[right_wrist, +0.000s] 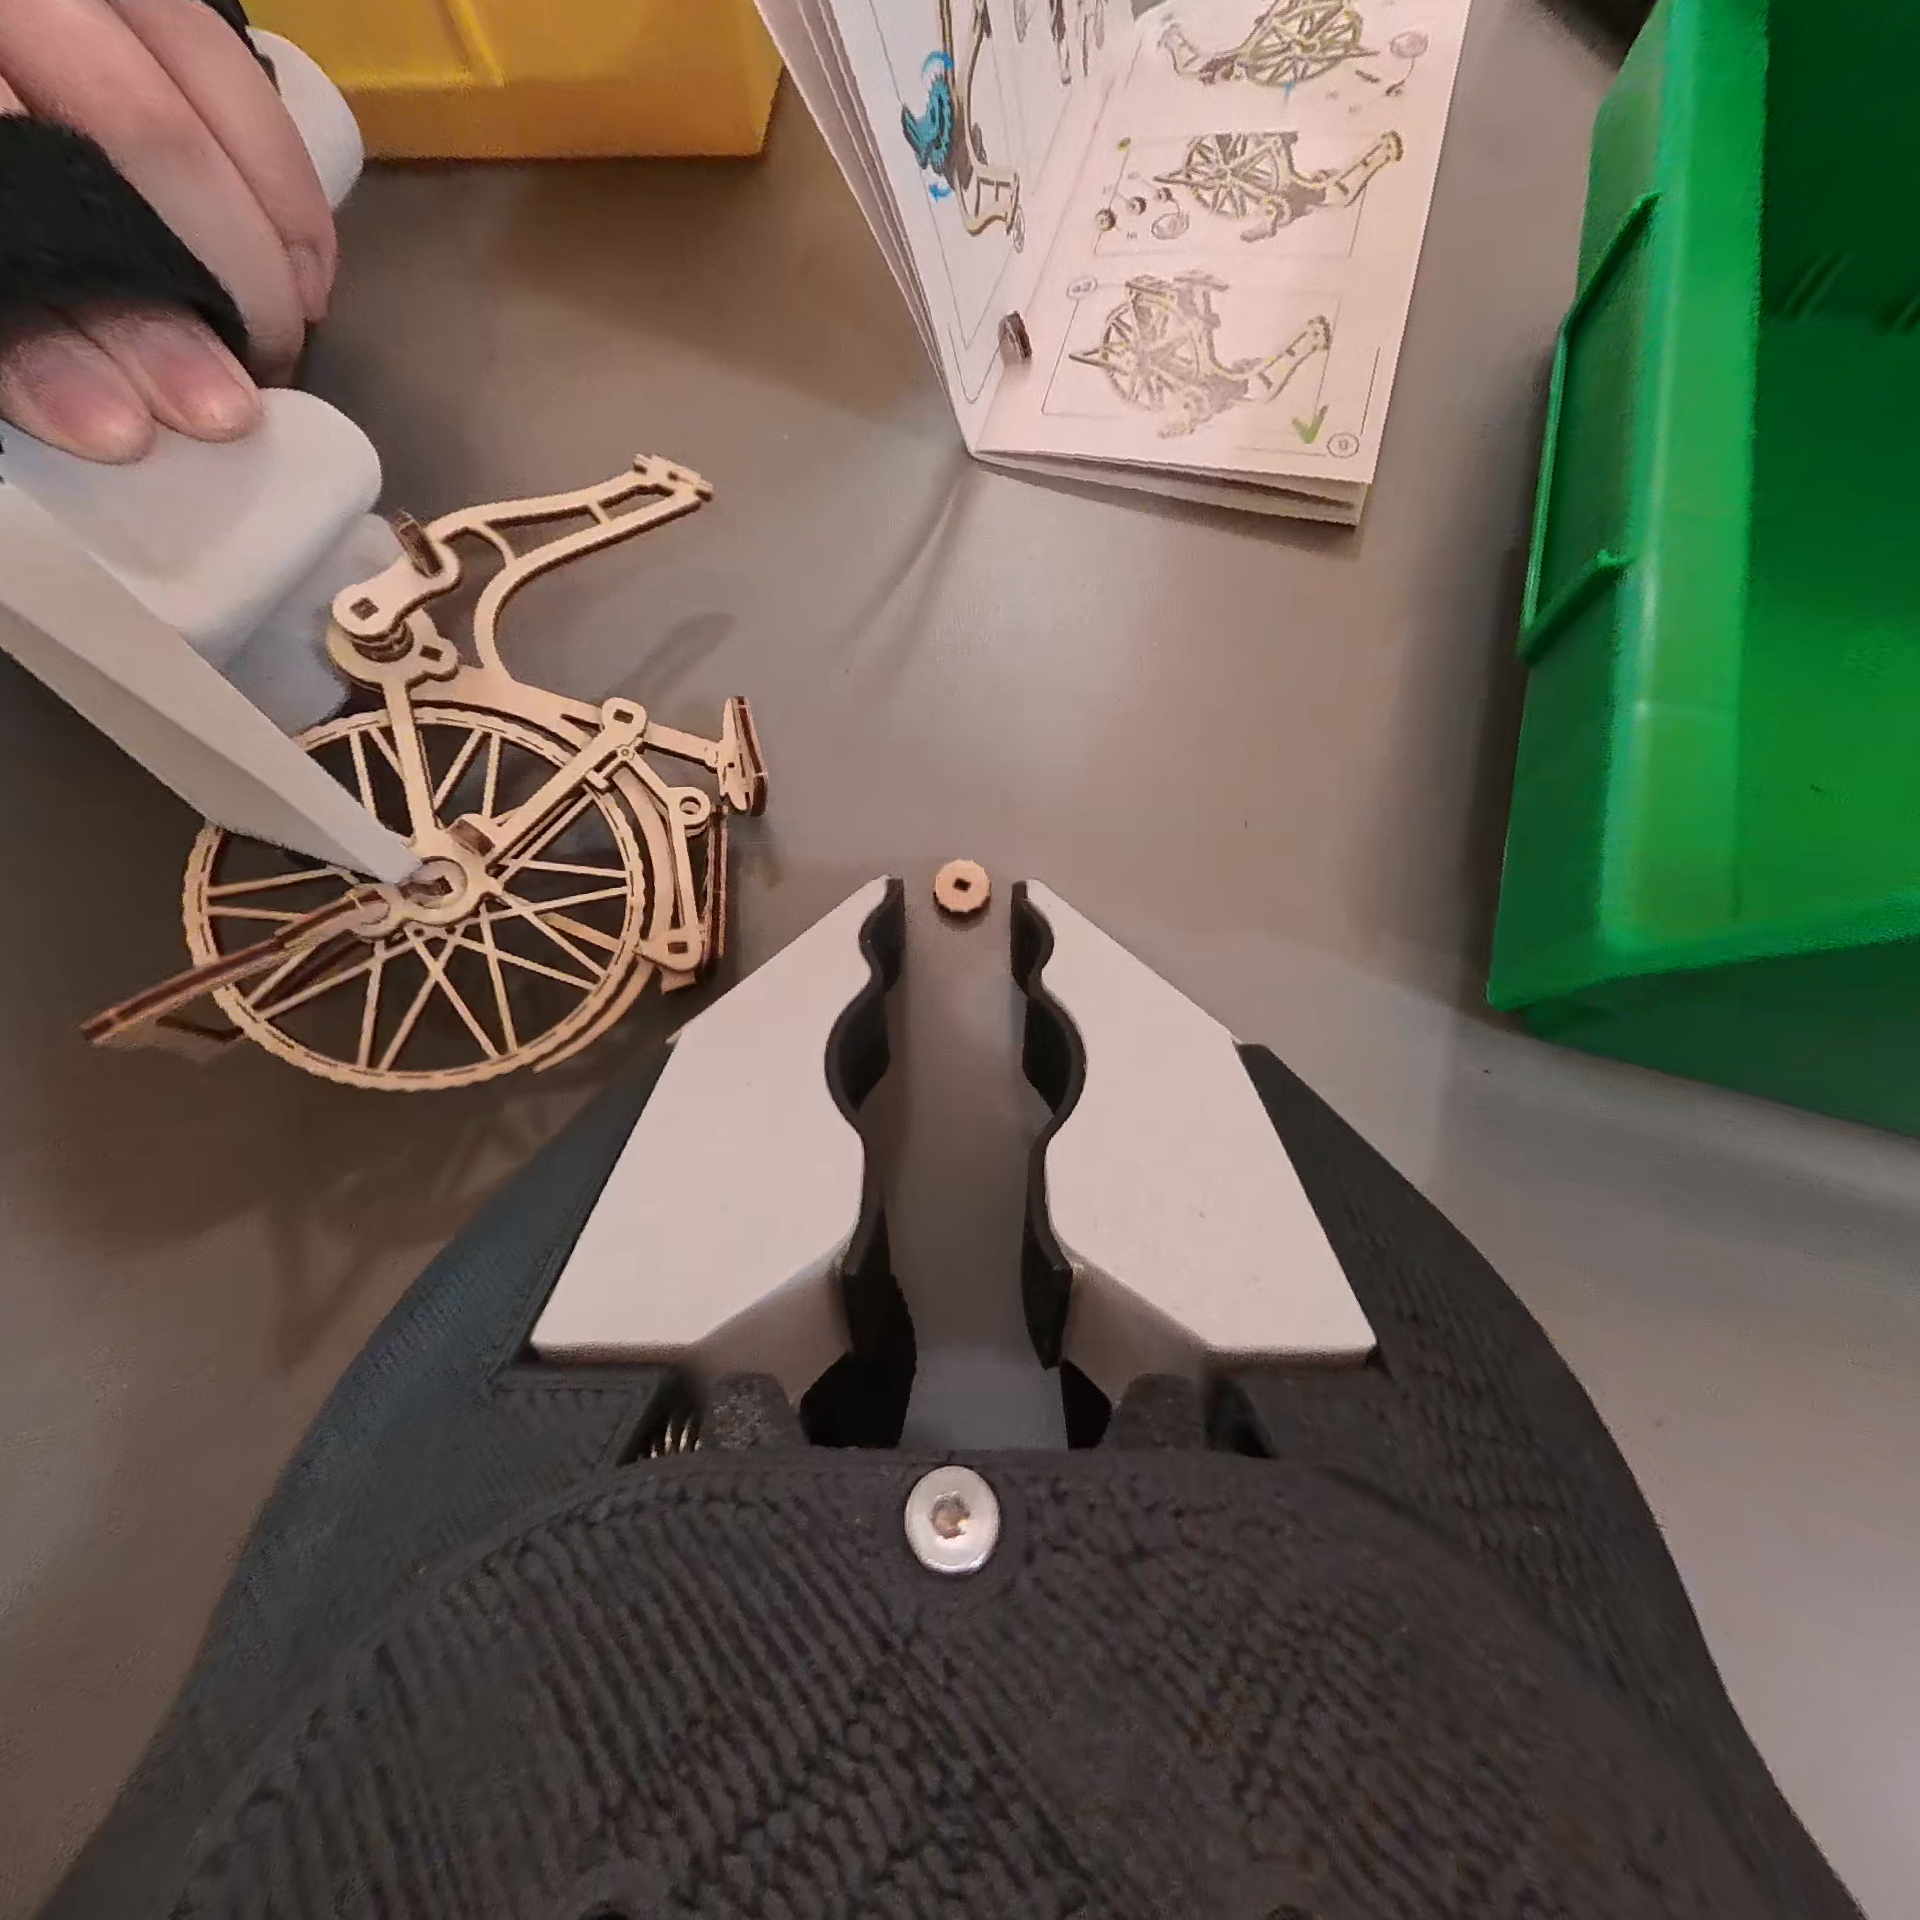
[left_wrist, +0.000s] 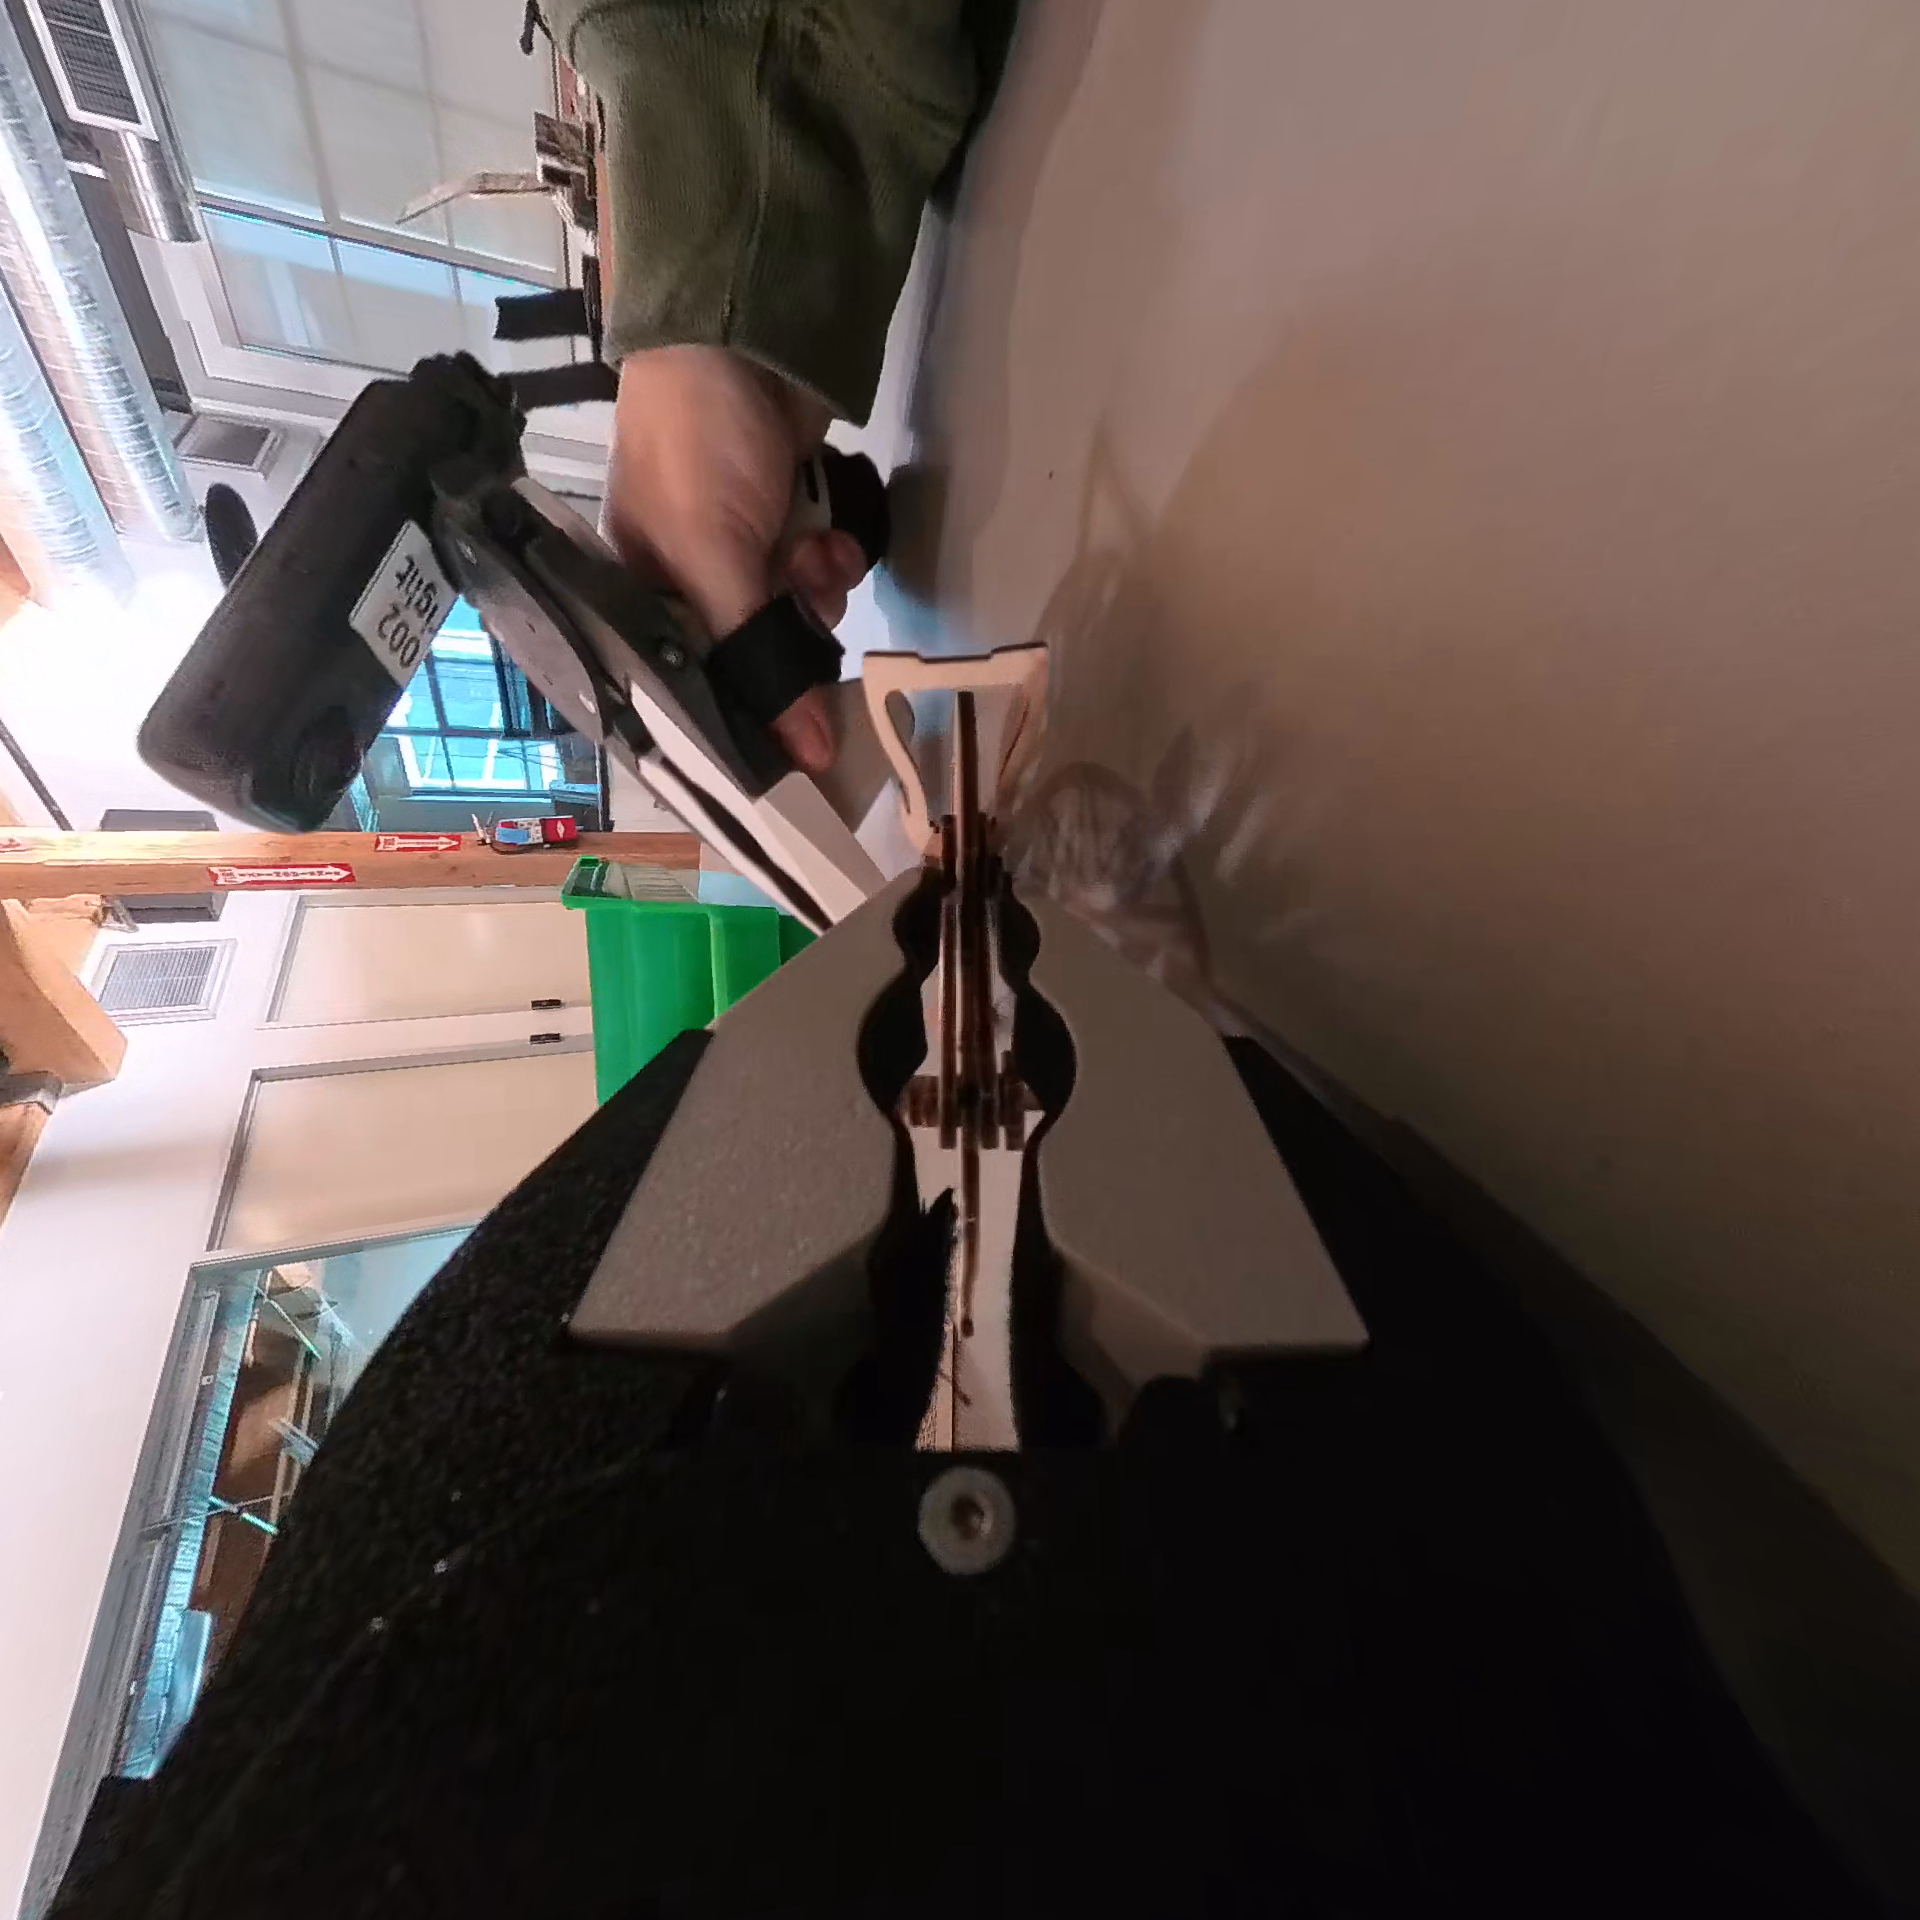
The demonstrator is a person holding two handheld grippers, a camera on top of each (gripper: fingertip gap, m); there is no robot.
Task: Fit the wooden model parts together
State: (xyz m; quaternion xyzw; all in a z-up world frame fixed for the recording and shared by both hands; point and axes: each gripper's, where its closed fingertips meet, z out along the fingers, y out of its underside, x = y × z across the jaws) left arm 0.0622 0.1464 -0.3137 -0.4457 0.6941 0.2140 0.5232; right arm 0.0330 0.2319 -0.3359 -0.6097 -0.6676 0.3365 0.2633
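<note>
Left hand-held gripper (left_wrist: 966, 997): pinching wooden wheel assembly (right_wrist: 436, 894).
Right hand-held gripper (right_wrist: 961, 914): spread around small washer (right_wrist: 962, 890).
Risk: washer may skid off.

The place looked like a workshop or maker space inside a converted industrial building. Exposed silver ducting (left_wrist: 62, 343) ran beside brick wall, and large multi-pane windows (left_wrist: 343, 208) let in daylight. A heavy timber beam (left_wrist: 343, 857) crossed the room, carrying red stickers, with a wall vent (left_wrist: 161, 979) and glass-fronted panels (left_wrist: 416, 961) nearby. The work surface was a plain grey counter (right_wrist: 1195, 727) set up for assembly work: a green plastic bin (right_wrist: 1745, 582) and a yellow bin (right_wrist: 540, 73) stood on it for sorting parts, and an open instruction booklet (right_wrist: 1164, 260) with step-by-step drawings lay between them.
</note>
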